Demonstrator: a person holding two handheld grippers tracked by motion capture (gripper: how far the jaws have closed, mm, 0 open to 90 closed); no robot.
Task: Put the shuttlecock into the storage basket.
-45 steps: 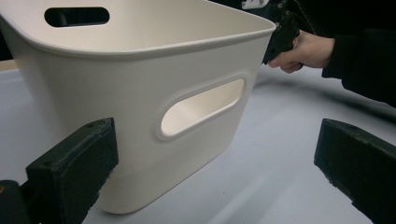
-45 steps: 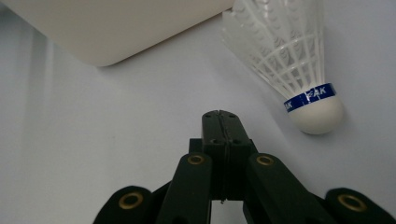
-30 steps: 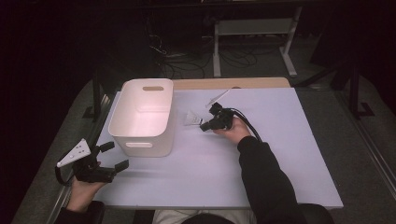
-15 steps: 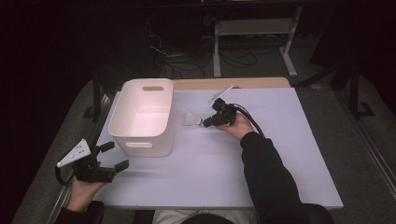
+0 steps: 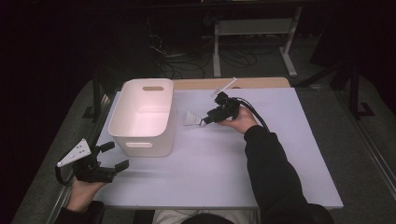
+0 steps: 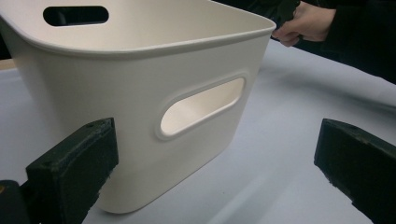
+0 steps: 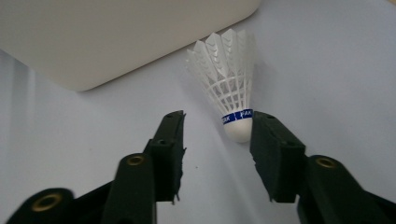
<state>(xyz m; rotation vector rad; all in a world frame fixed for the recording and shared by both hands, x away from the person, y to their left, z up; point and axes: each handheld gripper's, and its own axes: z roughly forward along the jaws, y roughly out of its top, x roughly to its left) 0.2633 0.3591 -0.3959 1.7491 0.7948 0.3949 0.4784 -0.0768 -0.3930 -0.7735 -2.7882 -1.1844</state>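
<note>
A white feathered shuttlecock (image 5: 191, 119) with a blue band lies on the pale table (image 5: 210, 177), just right of a white plastic bin (image 5: 142, 145). My right gripper (image 5: 205, 121) points at it from the right. In the right gripper view the jaws (image 7: 217, 121) have just been opening and stand apart, with the shuttlecock's cork (image 7: 239, 131) between them, close to the right-hand jaw and clear of the other. My left gripper (image 5: 116, 155) rests open at the table's front left corner, facing the bin's handle slot (image 6: 201, 107), with nothing between its jaws.
The bin (image 7: 116, 37) is empty inside. A wooden strip (image 5: 233, 83) runs along the table's far edge. A metal frame and cables (image 5: 252, 42) sit on the dark floor beyond. The person's right sleeve (image 5: 271, 172) crosses the table's near right half.
The right gripper's jaws have spread apart and the hand has lifted slightly. The shuttlecock stays beside the bin. The left gripper has not moved.
</note>
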